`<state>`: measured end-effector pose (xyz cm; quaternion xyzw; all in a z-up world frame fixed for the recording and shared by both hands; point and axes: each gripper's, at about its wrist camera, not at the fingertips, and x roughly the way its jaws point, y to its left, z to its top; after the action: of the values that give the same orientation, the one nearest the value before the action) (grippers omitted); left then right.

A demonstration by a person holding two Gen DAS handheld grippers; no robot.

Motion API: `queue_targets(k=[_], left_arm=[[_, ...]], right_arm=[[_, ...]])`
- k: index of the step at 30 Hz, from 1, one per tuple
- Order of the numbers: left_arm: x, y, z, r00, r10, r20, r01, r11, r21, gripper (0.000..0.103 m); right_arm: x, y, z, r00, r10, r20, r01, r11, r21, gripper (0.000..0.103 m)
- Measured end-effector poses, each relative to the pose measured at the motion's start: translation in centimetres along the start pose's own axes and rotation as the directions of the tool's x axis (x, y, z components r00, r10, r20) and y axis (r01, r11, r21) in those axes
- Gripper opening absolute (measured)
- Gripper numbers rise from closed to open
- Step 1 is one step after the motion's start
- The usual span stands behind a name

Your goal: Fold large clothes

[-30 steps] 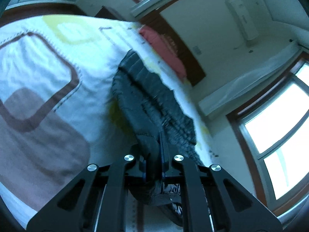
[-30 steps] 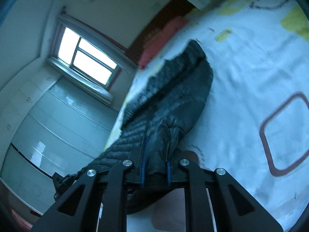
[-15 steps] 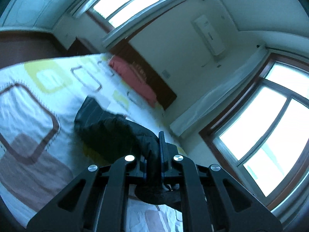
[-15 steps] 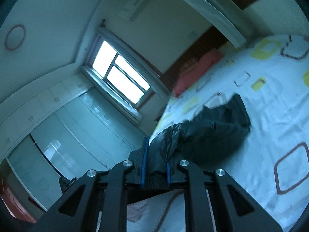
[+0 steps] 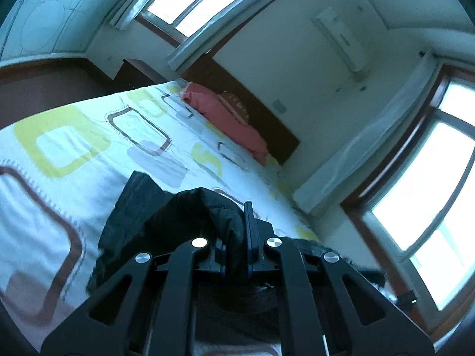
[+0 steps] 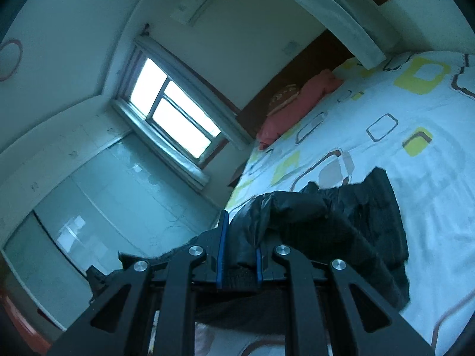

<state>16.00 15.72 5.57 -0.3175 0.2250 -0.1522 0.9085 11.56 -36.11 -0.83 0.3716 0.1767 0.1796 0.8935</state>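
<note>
Two black two-finger grippers are each clamped on the same dark quilted padded jacket [image 5: 166,219], holding part of it up off the bed. The left gripper [image 5: 237,237] points a little below level toward the headboard end, its jaws pressed together with a thick fold of the jacket bunched between them. The right gripper [image 6: 239,246], with blue pads [image 6: 222,246], points likewise a little downward and pinches another fold of the jacket [image 6: 341,231].

From both grips the jacket drapes down and away, its far end lying on the white bedsheet printed with yellow-green and brown rounded squares [image 5: 68,148]. The sheet [image 6: 430,178] is bare around the jacket. Beyond the jacket, at the head of the bed, a long salmon-pink pillow [image 5: 225,118] lies against a dark brown wooden headboard [image 5: 267,118]; the pillow [image 6: 299,103] shows in the right view too.

Above the headboard a white wall air conditioner [image 5: 341,41] is mounted. Bright windows [image 5: 430,178] flank the bed, and pale green glass wardrobe doors [image 6: 104,192] stand beside the window [image 6: 172,109] in the right view.
</note>
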Motion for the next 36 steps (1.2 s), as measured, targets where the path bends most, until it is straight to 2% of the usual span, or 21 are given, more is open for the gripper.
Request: queue_targets(k=[8, 12, 15, 19, 24, 26, 29, 31, 32, 33, 34, 36], left_arm=[[12.9, 2.0, 1.9, 0.988, 0.125, -0.086, -0.122, 0.992, 0.038, 0.008], [19.2, 4.1, 1.4, 0.970, 0.200, -0.141, -0.194, 0.979, 0.056, 0.008], [23.6, 6.5, 0.4, 0.945, 0.266, -0.190, -0.258, 0.964, 0.068, 0.008], [26.9, 9.3, -0.9, 0.915, 0.340, -0.218, -0.327, 0.940, 0.095, 0.008], [28.8, 11.5, -1.8, 0.897, 0.372, -0.238, -0.361, 0.928, 0.090, 0.009], [29.1, 11.2, -1.8, 0.895, 0.376, -0.241, -0.362, 0.927, 0.100, 0.009], [28.5, 11.1, -1.2, 0.907, 0.338, -0.250, -0.330, 0.941, 0.074, 0.013], [27.6, 11.0, -0.6, 0.919, 0.297, -0.258, -0.297, 0.954, 0.041, 0.022], [27.4, 10.9, -0.4, 0.923, 0.284, -0.262, -0.286, 0.958, 0.030, 0.027], [26.6, 10.9, 0.0, 0.930, 0.253, -0.269, -0.262, 0.965, -0.001, 0.043], [25.9, 10.8, 0.2, 0.937, 0.233, -0.261, -0.248, 0.969, -0.025, 0.062], [24.3, 10.4, 0.6, 0.946, 0.242, -0.214, -0.257, 0.965, -0.045, 0.082]], right_arm=[[10.8, -6.6, 2.9, 0.989, -0.120, -0.091, 0.127, 0.989, 0.075, 0.015], [16.2, -10.5, 2.7, 0.966, -0.199, -0.164, 0.217, 0.971, 0.102, 0.015], [19.1, -13.1, 2.0, 0.944, -0.255, -0.209, 0.282, 0.953, 0.108, 0.015], [21.5, -16.0, 0.7, 0.913, -0.330, -0.240, 0.360, 0.928, 0.093, 0.015], [22.3, -17.9, 0.4, 0.918, -0.319, -0.235, 0.354, 0.927, 0.125, 0.014], [22.2, -17.8, 0.5, 0.920, -0.314, -0.235, 0.350, 0.928, 0.129, 0.016], [21.7, -17.5, 0.9, 0.930, -0.279, -0.238, 0.318, 0.937, 0.144, 0.024], [20.6, -16.9, 1.3, 0.945, -0.242, -0.221, 0.280, 0.946, 0.162, 0.041], [19.8, -16.3, 1.5, 0.951, -0.235, -0.199, 0.269, 0.949, 0.163, 0.057], [19.4, -15.8, 1.7, 0.952, -0.246, -0.184, 0.275, 0.949, 0.155, 0.069], [18.8, -15.1, 1.8, 0.953, -0.254, -0.167, 0.278, 0.951, 0.137, 0.070], [18.2, -14.2, 1.9, 0.954, -0.252, -0.160, 0.272, 0.955, 0.116, 0.070]])
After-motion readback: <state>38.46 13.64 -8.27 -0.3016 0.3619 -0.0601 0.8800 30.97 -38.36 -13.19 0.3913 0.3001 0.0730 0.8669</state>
